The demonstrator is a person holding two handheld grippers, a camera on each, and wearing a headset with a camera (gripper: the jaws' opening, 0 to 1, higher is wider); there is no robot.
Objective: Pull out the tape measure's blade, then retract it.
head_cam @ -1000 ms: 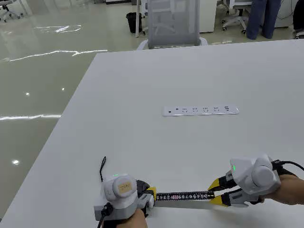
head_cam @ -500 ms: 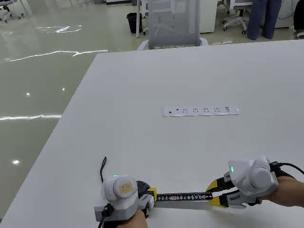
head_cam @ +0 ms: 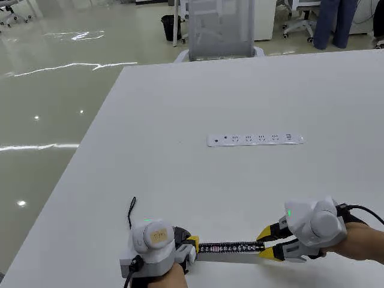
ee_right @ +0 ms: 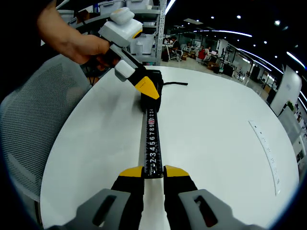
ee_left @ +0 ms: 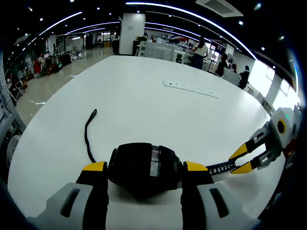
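My left gripper (head_cam: 191, 246) clamps the tape measure case (ee_left: 136, 163) on the desk (head_cam: 240, 90) while my right gripper (ee_right: 153, 171) pinches the tip of the blade (ee_right: 152, 139), stretched straight between them.

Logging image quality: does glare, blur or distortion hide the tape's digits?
Head view: sharp; ceiling lights glare off the glossy floor; digits on the dark measuring blade are too small to read. Right gripper view: the digits are crisp up to the right gripper; fisheye bends the white power strip. Left gripper view: the black tape measure case shows little detail; the white table bows.
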